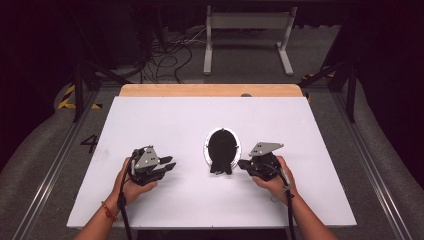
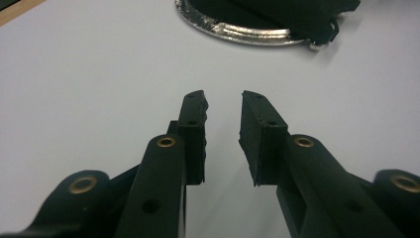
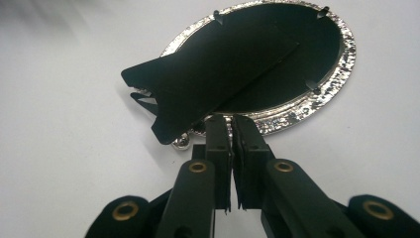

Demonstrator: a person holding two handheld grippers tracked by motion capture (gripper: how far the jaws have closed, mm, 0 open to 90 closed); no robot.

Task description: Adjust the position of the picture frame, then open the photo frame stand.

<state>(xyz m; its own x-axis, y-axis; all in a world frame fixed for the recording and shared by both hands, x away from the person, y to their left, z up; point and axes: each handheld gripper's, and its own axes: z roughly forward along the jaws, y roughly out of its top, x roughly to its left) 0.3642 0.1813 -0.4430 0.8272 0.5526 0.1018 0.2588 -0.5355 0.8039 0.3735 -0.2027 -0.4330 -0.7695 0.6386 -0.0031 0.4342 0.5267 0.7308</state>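
Meanwhile left fingers [image 2: 195, 130] apart, empty; right fingers [image 3: 218, 144] nearly closed at frame [image 3: 277, 116].

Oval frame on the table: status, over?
Left gripper jaws apart, nothing between, short of frame. Right gripper jaws shut at rim of oval silver frame, lying face down, black stand raised. Nothing in the way.

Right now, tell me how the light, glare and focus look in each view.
High view: the white table is brightly lit, the room around it dark, and the oval frame reads as a black blot. Left gripper view: the left gripper is fairly sharp and the frame's silver rim glints at the top. Right gripper view: the silver rim sparkles, its black backing shows no detail, and the near jaws are soft.
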